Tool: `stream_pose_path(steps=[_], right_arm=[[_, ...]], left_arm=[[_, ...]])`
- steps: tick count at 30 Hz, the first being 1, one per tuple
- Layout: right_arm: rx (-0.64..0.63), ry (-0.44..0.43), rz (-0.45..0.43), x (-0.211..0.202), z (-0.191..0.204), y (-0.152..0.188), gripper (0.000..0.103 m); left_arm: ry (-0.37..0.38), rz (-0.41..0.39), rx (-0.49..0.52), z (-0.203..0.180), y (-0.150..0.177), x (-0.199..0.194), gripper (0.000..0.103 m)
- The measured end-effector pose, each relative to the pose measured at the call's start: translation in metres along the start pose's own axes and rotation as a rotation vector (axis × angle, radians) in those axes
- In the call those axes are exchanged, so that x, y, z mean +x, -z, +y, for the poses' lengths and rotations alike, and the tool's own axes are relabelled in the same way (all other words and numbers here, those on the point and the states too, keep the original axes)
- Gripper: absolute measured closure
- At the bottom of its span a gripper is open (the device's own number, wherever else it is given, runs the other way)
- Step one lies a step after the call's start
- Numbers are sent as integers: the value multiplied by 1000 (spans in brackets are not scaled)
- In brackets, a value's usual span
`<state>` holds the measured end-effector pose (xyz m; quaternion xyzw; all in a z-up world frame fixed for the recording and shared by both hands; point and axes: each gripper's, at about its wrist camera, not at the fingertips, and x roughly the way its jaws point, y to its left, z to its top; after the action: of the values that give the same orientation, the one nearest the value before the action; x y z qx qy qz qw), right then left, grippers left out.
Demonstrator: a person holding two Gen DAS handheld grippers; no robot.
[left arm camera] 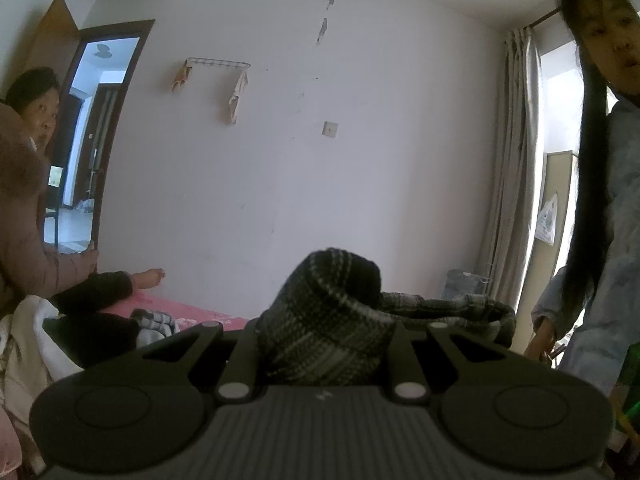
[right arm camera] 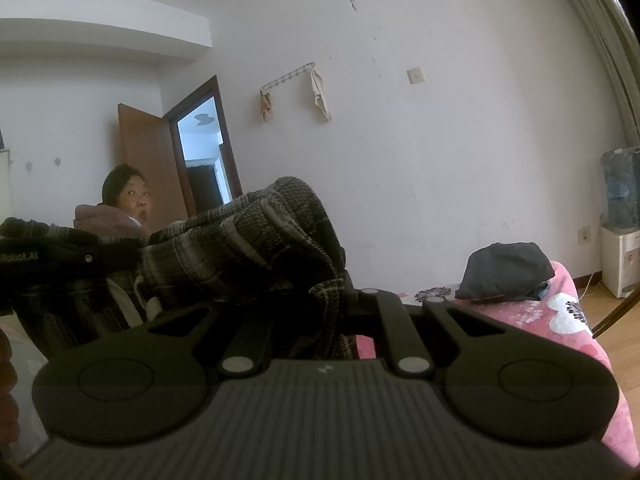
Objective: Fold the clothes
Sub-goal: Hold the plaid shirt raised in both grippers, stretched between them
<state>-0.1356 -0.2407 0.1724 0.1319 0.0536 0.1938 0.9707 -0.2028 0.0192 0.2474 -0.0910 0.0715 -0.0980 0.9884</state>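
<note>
A dark plaid shirt (left arm camera: 320, 312) is bunched up between the fingers of my left gripper (left arm camera: 324, 332), which is shut on it. The cloth hides the fingertips. From there the shirt runs off to the right as a stretched band (left arm camera: 460, 308). In the right wrist view the same plaid shirt (right arm camera: 248, 236) drapes over my right gripper (right arm camera: 324, 304), which is shut on a fold of it. The cloth spans leftward to the black body of the left gripper (right arm camera: 24, 258). Both grippers hold the shirt up above the bed.
A pink flowered bed cover (right arm camera: 560, 320) lies below, with a dark folded garment (right arm camera: 504, 268) on it. One person (left arm camera: 24, 200) sits on the bed at the left; another (left arm camera: 600, 200) stands close at the right. A water dispenser (right arm camera: 620, 240) stands by the wall.
</note>
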Motion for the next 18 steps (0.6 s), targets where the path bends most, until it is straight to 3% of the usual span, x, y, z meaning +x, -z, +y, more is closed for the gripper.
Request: stream_pose_path(steps=[18], right_arm=[[-1,-5,-19,-4,3,-2,96]], left_arm=[[-6,-11,-1,0,-1,-1,86]])
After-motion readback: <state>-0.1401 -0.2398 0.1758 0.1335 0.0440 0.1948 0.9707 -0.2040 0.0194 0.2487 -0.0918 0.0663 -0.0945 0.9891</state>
